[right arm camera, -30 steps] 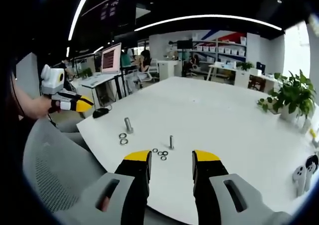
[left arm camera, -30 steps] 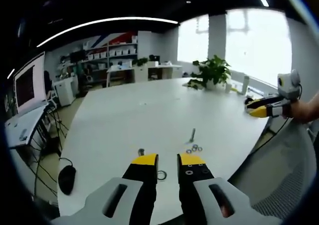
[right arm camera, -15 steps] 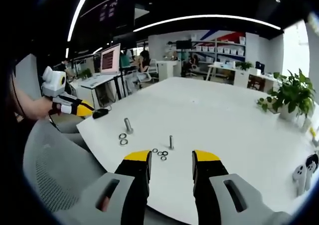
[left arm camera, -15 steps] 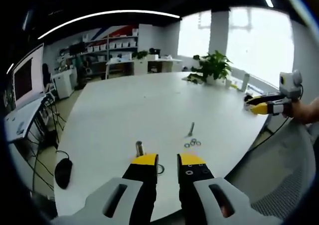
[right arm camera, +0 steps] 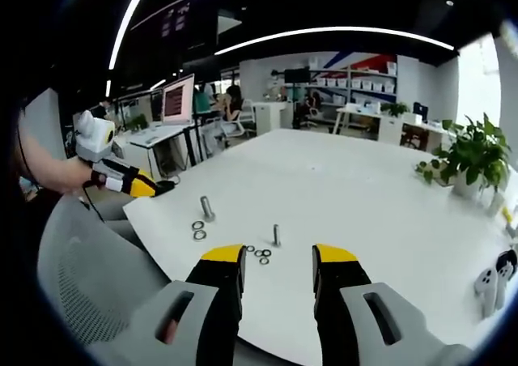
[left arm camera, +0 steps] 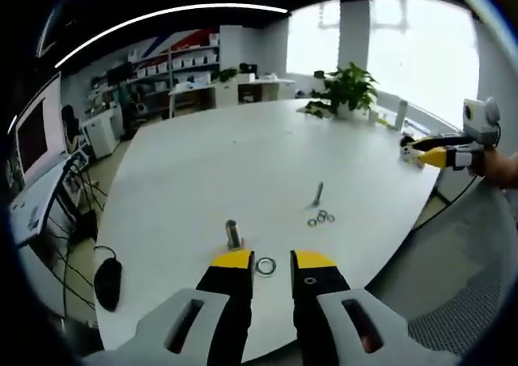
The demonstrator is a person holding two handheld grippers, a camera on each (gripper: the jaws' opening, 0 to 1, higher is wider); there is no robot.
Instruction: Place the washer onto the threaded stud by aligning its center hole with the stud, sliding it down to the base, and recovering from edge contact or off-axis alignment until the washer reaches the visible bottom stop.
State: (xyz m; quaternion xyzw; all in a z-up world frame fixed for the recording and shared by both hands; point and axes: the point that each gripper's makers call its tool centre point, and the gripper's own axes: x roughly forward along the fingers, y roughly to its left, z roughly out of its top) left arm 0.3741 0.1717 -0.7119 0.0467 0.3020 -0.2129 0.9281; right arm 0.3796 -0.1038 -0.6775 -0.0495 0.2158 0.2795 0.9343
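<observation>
White table (left arm camera: 243,163), washer (left arm camera: 265,265) before parted left claw (left arm camera: 273,261); right claw (right arm camera: 278,255) parted.

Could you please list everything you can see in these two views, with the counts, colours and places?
table: 1, white, under everything.
thick stud: 1, grey, upright, near the table edge ahead of the left gripper.
thin stud: 1, grey, upright, further in.
large washers: 2, silver, flat beside the thick stud.
small washers: about 3, silver, clustered by the thin stud.
plant: 1, green, far side of the table.
mouse: 1, black, below the table edge.
chair: 1, grey mesh, at the table edge.
monitor: 1, lit, on a desk behind.
left gripper: yellow-tipped, open, over a large washer.
right gripper: yellow-tipped, open, facing the thin stud.
</observation>
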